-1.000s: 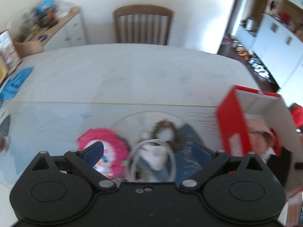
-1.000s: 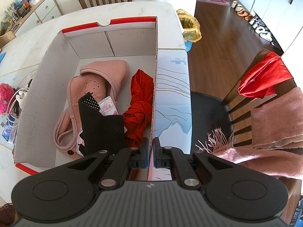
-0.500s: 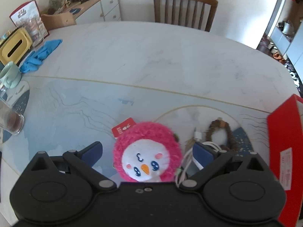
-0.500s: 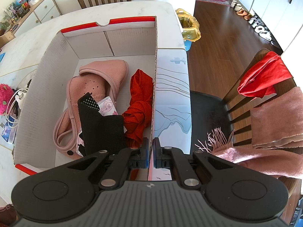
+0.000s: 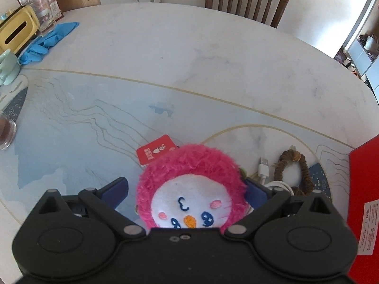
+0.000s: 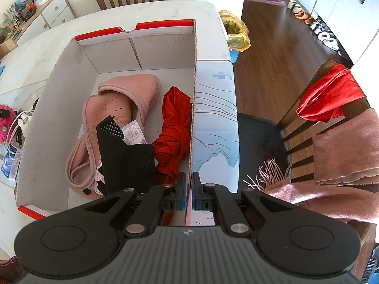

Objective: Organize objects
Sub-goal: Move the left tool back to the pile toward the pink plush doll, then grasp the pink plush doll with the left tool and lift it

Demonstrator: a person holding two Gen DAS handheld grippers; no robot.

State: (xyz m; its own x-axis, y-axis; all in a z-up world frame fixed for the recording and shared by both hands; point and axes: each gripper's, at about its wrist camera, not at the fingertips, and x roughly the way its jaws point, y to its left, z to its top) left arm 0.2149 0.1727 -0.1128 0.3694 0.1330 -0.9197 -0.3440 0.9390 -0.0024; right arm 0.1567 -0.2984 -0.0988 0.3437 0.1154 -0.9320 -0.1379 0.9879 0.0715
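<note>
Left wrist view: the left gripper point(image 5: 187, 189) is spread wide with the pink plush point(image 5: 189, 189) sitting right between the blue pads, face up toward the camera. The right pad looks like it's against the fur and the left one is a bit clear, so nothing's clamped yet, I'd say. The plush is roundish, no real long axis, and it's dead ahead of this claw, so the left hand is clearly the one for it. A red card point(image 5: 156, 150) pokes out from behind it with print I can't read. A white cable point(image 5: 264, 165) and a brown ring point(image 5: 293, 170) sit to its right, near the red box point(image 5: 364, 189), whose label is too small to read. Right wrist view: the right gripper point(image 6: 188, 189) is pinched on the box's near wall point(image 6: 193, 118). Inside are pink slippers point(image 6: 123, 104), a black glove point(image 6: 128, 161) and a red cloth point(image 6: 175, 127). The plush point(image 6: 6, 116) is left of the box.
</note>
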